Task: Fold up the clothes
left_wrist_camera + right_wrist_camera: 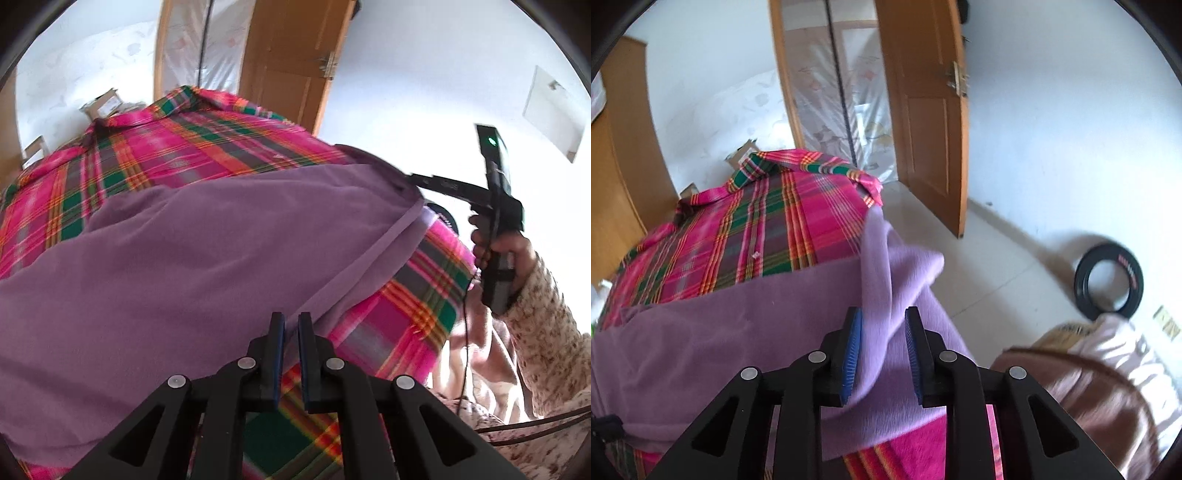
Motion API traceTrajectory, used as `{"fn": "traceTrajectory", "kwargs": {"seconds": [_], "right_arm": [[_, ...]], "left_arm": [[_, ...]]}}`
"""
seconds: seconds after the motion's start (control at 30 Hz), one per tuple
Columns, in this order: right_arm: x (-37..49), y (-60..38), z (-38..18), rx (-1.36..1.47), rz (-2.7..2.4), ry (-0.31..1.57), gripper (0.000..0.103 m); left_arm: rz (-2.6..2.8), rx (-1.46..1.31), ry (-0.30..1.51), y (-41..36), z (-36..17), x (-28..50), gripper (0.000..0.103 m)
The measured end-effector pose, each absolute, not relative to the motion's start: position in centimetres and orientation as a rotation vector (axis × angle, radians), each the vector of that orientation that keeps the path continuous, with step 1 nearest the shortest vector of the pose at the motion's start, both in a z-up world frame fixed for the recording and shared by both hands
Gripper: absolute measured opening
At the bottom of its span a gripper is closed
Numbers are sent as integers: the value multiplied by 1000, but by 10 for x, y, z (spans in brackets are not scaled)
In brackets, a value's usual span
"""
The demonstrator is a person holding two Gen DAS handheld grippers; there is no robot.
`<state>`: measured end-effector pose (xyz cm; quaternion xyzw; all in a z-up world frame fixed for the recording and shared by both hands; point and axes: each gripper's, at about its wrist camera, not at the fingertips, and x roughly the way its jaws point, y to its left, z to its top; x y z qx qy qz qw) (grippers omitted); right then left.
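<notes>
A purple fleece garment [184,258] lies spread on a bed covered by a pink plaid sheet [184,147]. My left gripper [291,319] sits at the garment's near hem, its fingers almost together and pinching the hem at their tips. In the right wrist view the same garment [738,332] bunches into a raised fold at the bed's right edge. My right gripper [882,314] stands open with that fold between its blue pads [851,354]. From the left wrist view, the right gripper [406,177] reaches the garment's far corner, held by a hand [506,251].
The plaid sheet [757,229] covers the bed up to its far end. A wooden door [923,129] stands open beyond it. A black ring [1108,284] lies on the tiled floor at right, near a brown object [1071,387]. A wooden wardrobe [620,166] is at left.
</notes>
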<state>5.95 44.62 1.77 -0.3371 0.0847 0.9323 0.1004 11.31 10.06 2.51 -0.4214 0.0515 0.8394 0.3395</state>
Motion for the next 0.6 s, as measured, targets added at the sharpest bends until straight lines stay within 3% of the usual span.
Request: {"fn": "traceTrajectory", "kwargs": {"seconds": [0.2,0.3,0.53,0.6], "right_arm": [[11,449,18,-1171,2773,172,27],[-9,441,15,-1221,2739,42,27],[-38,467,3,-1345,2635,193,27],[-39,473,3,-1348,2644,248,14]], "left_arm": [[2158,-1132,130,116,16,102,7],[2154,-1154,124,118,11,98,7],[2150,-1173,136,121,7,97,7],[2149,-1181,140,122,5,97,7]]}}
